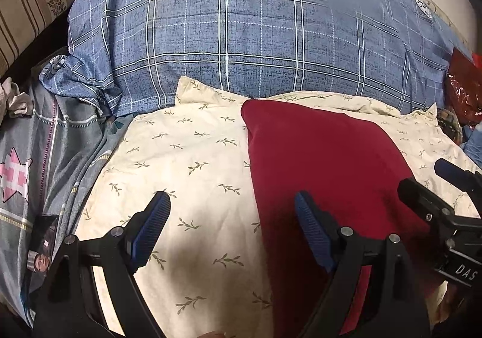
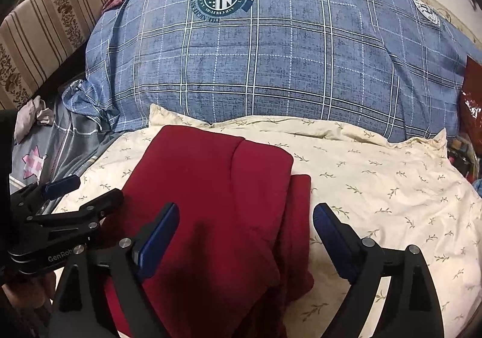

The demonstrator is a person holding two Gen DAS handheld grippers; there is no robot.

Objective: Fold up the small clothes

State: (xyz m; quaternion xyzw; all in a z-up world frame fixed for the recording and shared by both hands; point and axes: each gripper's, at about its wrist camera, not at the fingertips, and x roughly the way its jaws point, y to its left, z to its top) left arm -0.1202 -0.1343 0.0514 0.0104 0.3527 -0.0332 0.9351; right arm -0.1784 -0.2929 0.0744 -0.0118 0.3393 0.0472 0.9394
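Red garment (image 2: 217,202) lies on the cream sheet (image 2: 376,187) of the bed, toward the near edge and in front of the blue plaid duvet (image 2: 271,66). It is already doubled into a compact block: a layered edge shows along its right side, where a narrower lower ply sticks out from under the upper one, and a seam runs down the top layer. I judge the main folds complete.

My left tool (image 1: 230,232) is released, jaws wide apart, holding nothing; its right finger hovers over the garment's left margin. My right tool (image 2: 245,241) is likewise released and empty, with the garment between its fingers.

Remaining work, as I judge it: align the protruding lower ply, flatten the block, set it aside. No other small clothes awaiting folding can be identified with certainty.
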